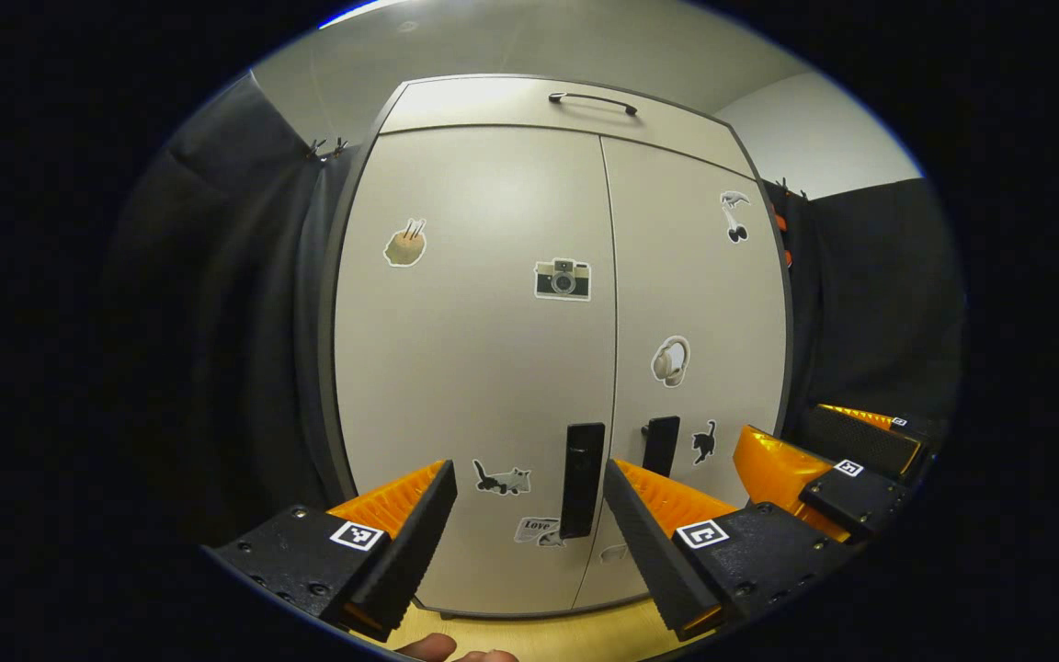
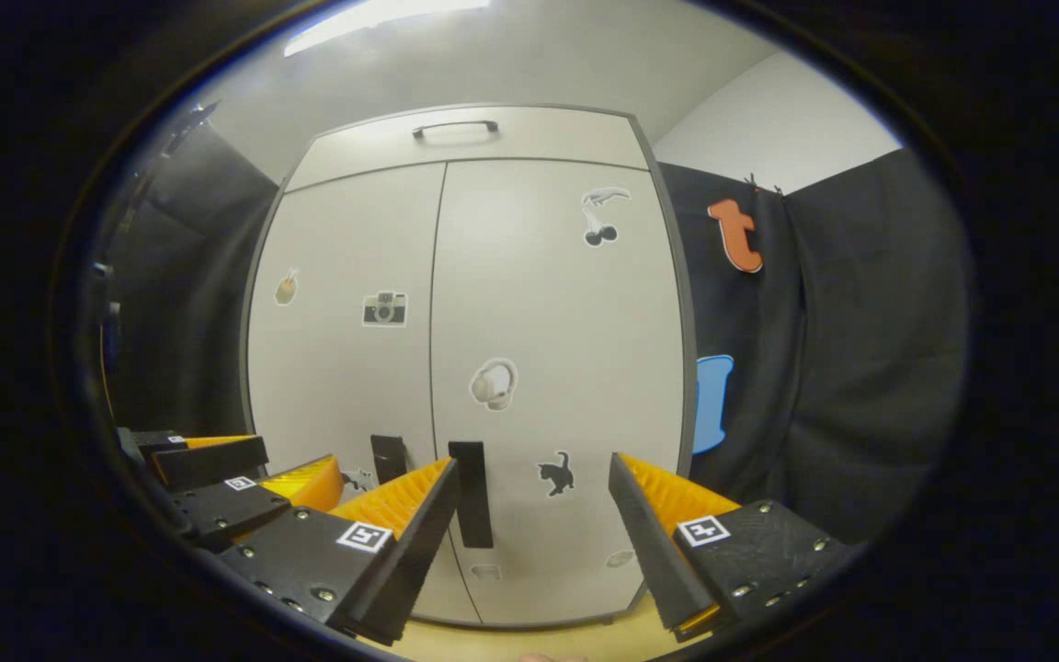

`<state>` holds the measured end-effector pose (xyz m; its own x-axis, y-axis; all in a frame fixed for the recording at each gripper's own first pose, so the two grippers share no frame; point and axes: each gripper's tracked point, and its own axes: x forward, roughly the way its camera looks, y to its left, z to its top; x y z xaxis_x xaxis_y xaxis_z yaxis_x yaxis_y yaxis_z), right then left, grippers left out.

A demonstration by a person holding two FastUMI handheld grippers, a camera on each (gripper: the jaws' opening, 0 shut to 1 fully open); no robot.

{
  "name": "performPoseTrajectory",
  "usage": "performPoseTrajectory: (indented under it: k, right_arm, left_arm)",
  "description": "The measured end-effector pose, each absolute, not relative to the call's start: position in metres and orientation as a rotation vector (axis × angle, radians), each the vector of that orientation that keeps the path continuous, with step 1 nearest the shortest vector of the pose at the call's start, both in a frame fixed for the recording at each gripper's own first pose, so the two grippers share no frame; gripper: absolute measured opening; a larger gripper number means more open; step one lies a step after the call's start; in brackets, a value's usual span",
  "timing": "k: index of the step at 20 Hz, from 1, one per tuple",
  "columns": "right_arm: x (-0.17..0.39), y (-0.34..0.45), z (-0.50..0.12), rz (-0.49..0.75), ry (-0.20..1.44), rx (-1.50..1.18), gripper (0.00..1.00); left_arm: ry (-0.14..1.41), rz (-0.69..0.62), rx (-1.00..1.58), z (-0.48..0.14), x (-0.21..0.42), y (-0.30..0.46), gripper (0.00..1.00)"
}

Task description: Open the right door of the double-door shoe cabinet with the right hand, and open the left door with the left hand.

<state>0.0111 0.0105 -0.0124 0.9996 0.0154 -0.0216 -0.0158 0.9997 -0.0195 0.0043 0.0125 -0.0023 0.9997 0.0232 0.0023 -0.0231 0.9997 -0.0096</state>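
Right gripper view: both doors shut on beige double-door shoe cabinet (image 2: 529,368). Right gripper (image 2: 529,533) spread wide, empty; left gripper (image 1: 529,533) likewise. Advise centring on black vertical right-door handle (image 2: 472,494), pinching squarely before pulling.

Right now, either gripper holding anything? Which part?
Nothing held. The left gripper and right gripper are both open, short of the closed doors; left handle and right handle ungrasped.

Right gripper (image 2: 534,524) agape before shut right door (image 2: 557,386), apart.

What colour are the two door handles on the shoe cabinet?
Black: both handles are dark vertical bars on pale doors, clearest in the left gripper view.
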Motion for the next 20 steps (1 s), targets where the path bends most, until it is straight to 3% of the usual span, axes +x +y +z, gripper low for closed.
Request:
performPoseTrajectory:
  k: [9,10,11,13,19,20]
  right_arm:
    - [0.042,0.036,-0.05,0.05,0.085,-0.082,0.96]
    - [0.047,0.038,-0.054,0.047,0.094,-0.086,0.91]
    - [0.052,0.043,-0.06,0.057,0.105,-0.085,0.77]
    - [0.06,0.049,-0.067,0.06,0.121,-0.085,0.7]
    - [0.084,0.061,-0.088,0.072,0.159,-0.085,0.71]
    - [0.089,0.063,-0.09,0.074,0.162,-0.078,0.53]
  left_arm:
    - [0.006,0.06,-0.01,-0.007,0.006,0.036,1.0]
    - [0.007,0.071,-0.009,-0.007,0.006,0.042,1.0]
    - [0.008,0.081,-0.008,-0.009,0.006,0.048,1.0]
    - [0.012,0.103,-0.008,-0.011,0.006,0.06,1.0]
    - [0.034,0.164,-0.016,-0.02,0.008,0.093,1.0]
    - [0.037,0.171,-0.017,-0.021,0.008,0.097,1.0]
